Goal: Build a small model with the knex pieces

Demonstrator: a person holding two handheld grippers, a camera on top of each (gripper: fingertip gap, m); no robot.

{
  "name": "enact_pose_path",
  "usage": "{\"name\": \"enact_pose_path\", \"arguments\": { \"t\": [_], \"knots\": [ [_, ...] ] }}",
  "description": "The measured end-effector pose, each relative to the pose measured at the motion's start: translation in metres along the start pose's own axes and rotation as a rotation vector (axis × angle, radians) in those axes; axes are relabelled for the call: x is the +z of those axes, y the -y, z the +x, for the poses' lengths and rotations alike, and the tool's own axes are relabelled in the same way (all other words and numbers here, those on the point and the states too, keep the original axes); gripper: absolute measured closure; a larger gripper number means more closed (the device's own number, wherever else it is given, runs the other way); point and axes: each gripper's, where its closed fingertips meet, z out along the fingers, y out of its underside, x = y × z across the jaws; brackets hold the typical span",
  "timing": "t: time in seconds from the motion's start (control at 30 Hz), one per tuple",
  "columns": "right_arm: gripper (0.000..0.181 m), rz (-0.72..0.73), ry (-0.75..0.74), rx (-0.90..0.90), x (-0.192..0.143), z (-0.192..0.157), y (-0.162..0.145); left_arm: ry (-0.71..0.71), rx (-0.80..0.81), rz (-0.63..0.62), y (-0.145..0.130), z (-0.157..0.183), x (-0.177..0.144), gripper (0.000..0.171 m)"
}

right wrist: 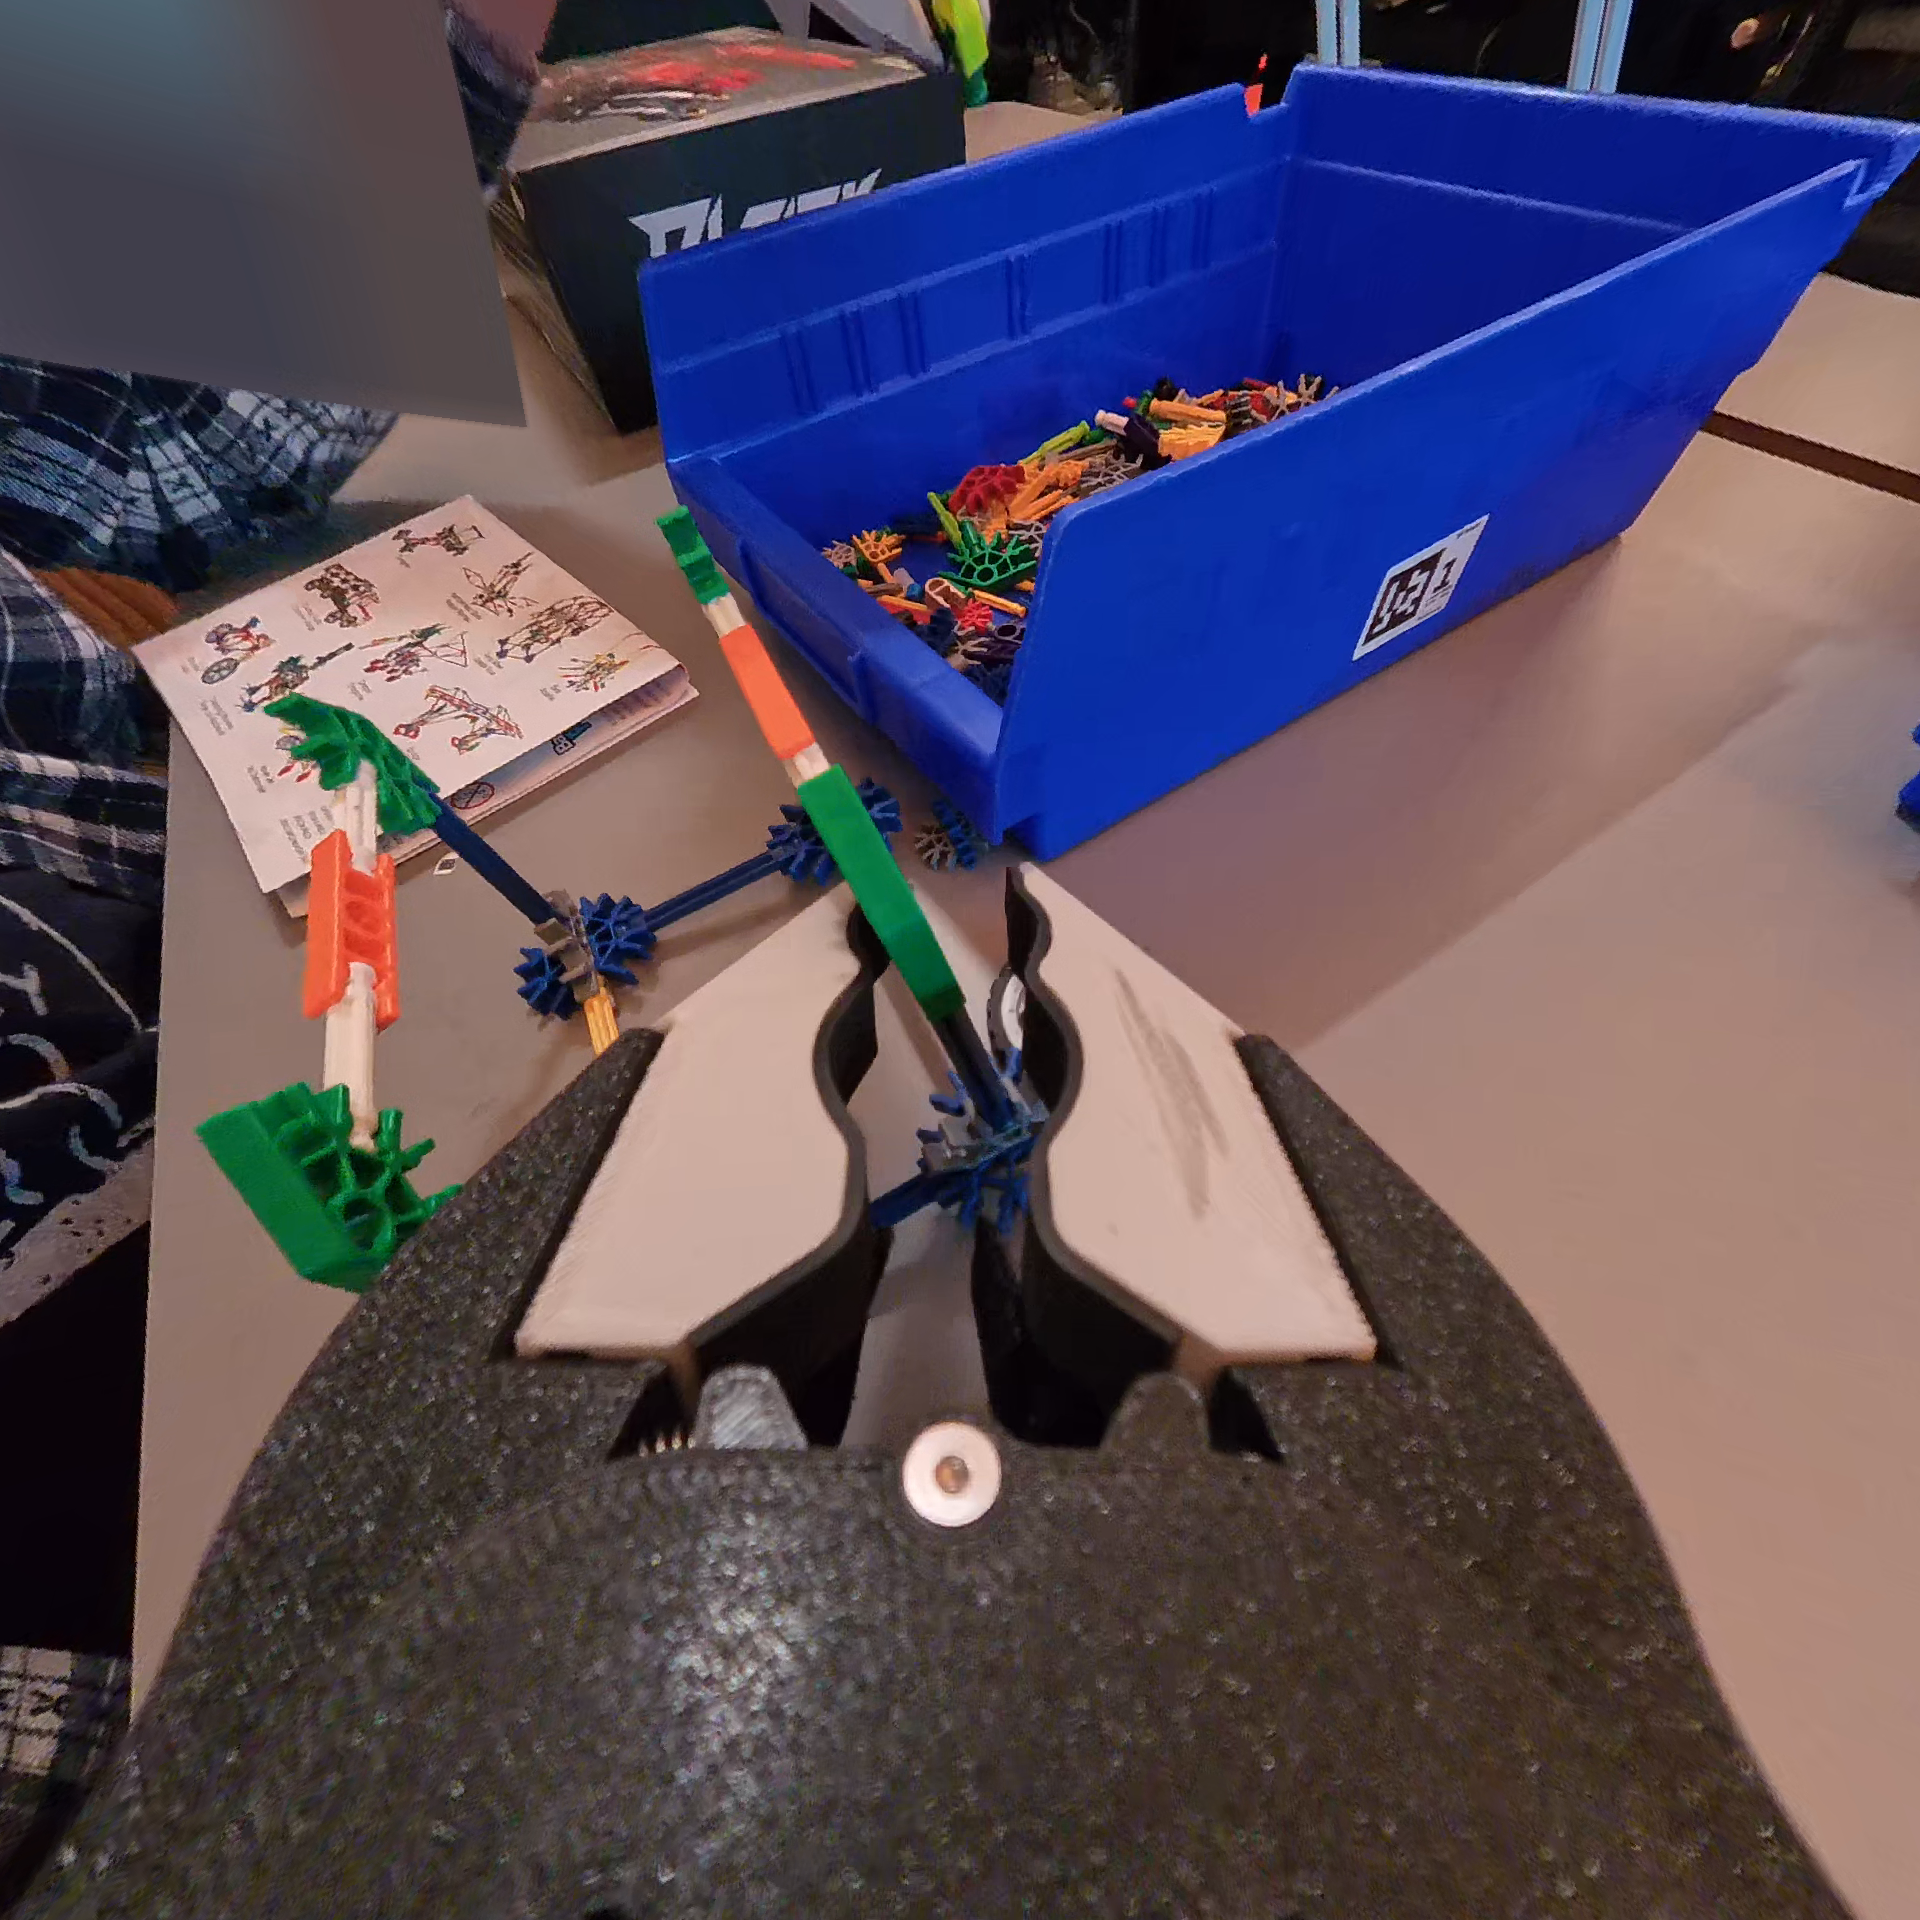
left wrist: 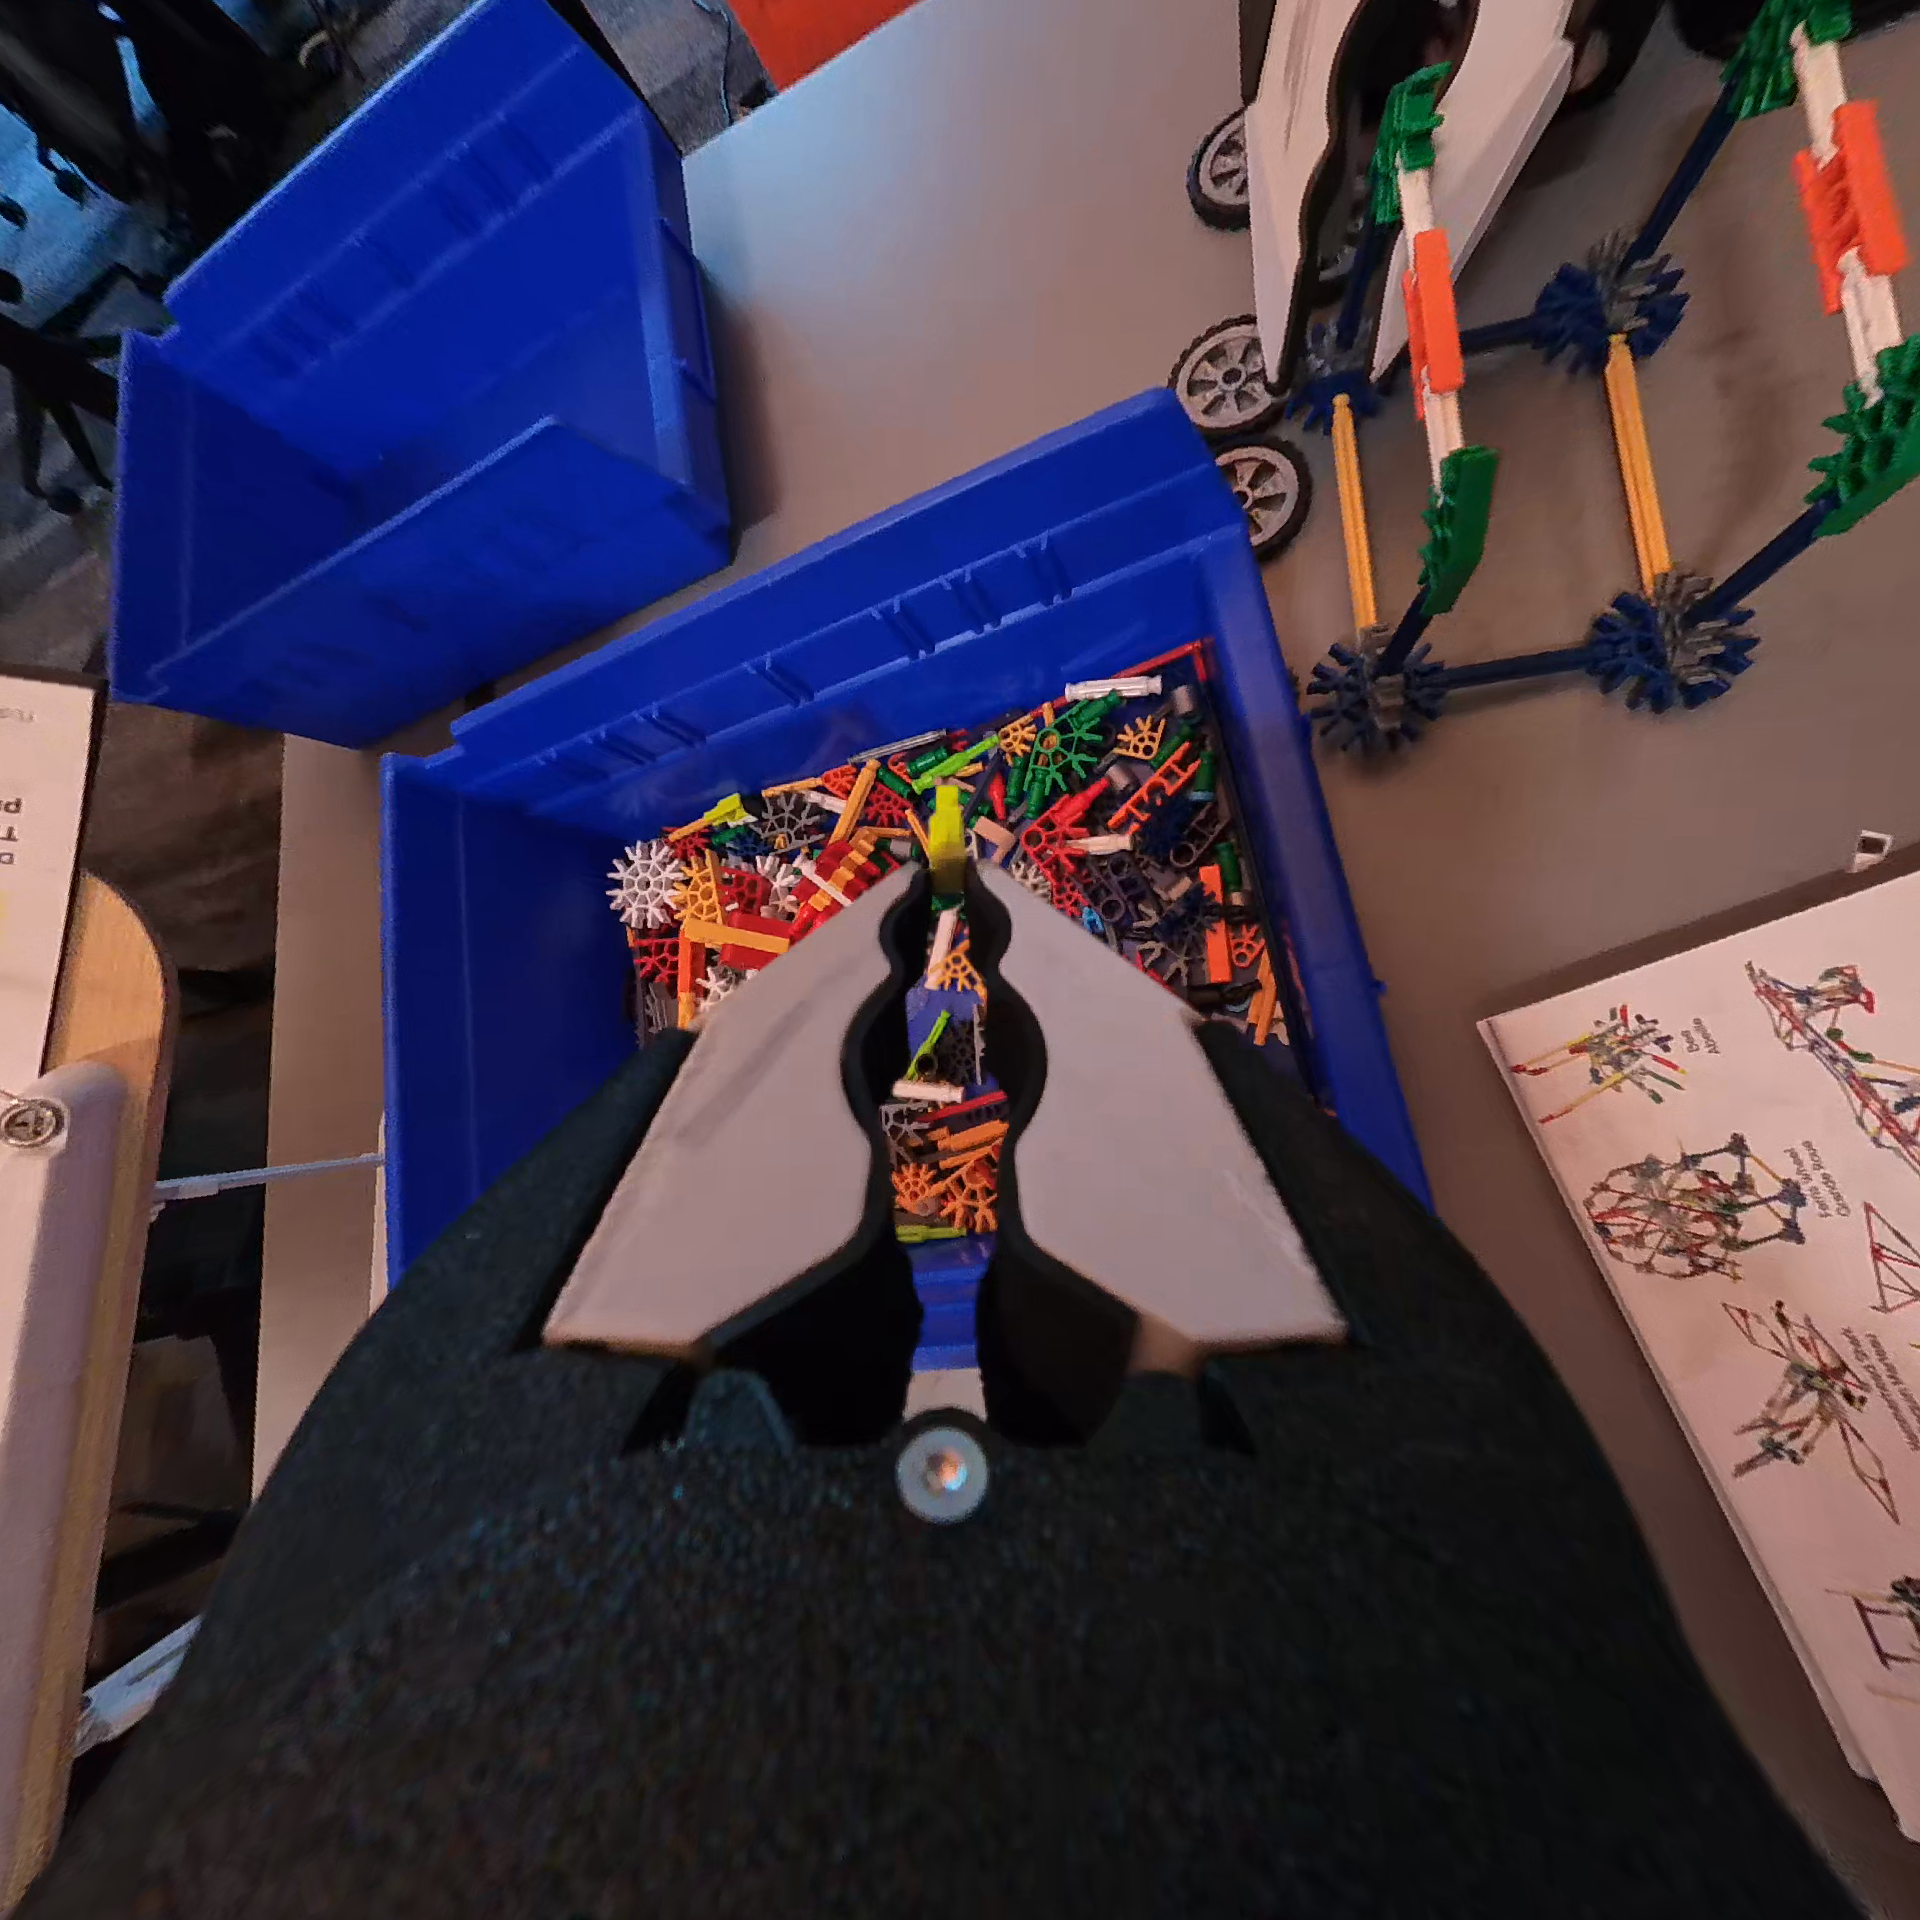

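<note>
The left gripper (left wrist: 948, 881) hung above a blue plastic bin (left wrist: 499, 935) heaped with small multicoloured plastic construction pieces (left wrist: 1091, 831), its fingers nearly together and pinching a small lime-green plastic piece (left wrist: 947, 840) at the tips, clear of the heap below. Beyond it and to its left sat a second blue plastic bin (left wrist: 416, 436); to its right lay a printed instruction booklet (left wrist: 1714, 1195) and, farther ahead on the right, a rod-and-connector frame of dark blue, yellow, white, orange and green parts (left wrist: 1621, 343) on the grey table (left wrist: 935, 260). The right gripper (right wrist: 935, 914) reached over that same frame (right wrist: 623, 935), fingers partly parted around a dark blue snowflake connector (right wrist: 977, 1153) and a green-capped strut running up between them; whether the pads actually pressed on the connector could not be told. Ahead of it stood the parts bin (right wrist: 1247, 623), a black cardboard box (right wrist: 727, 187) behind, the booklet (right wrist: 416, 644) to its left.
</note>
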Motion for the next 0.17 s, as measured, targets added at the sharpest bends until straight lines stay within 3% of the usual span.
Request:
{"name": "enact_pose_path", "arguments": {
  "t": [0.17],
  "knots": [
    [0.16, 0.011, 0.002, 0.006, -0.0012, 0.0, 0.0012, 0.003, 0.003, -0.002, -0.0074, -0.002, 0.0025, 0.167]
  ]
}}
